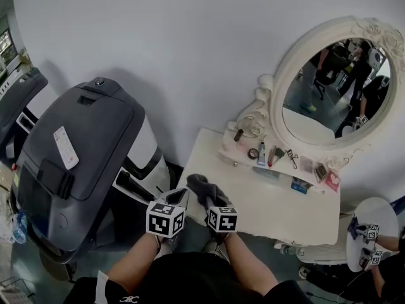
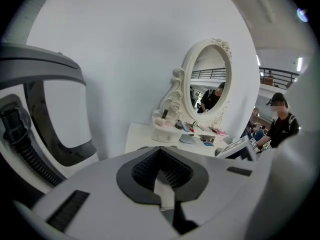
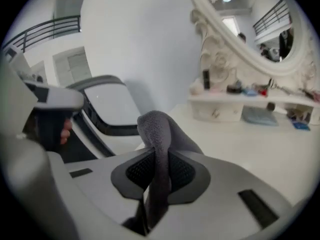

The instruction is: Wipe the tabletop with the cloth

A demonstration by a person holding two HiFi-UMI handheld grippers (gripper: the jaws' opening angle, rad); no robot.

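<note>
While the right gripper [image 3: 158, 170] is clamped on the grey cloth [image 3: 159, 130], the fold stands above its jaws over the near left corner of the white tabletop [image 1: 269, 202], judged ready for a first pass. Contact with the surface cannot be confirmed. Left gripper [image 2: 162, 173] is closed on nothing, idle just beside. Mirror [image 1: 335, 90] clutter sits well apart

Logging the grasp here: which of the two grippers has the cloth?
The right gripper: its jaws pinch the grey cloth, while the left gripper holds nothing between its jaws.
</note>
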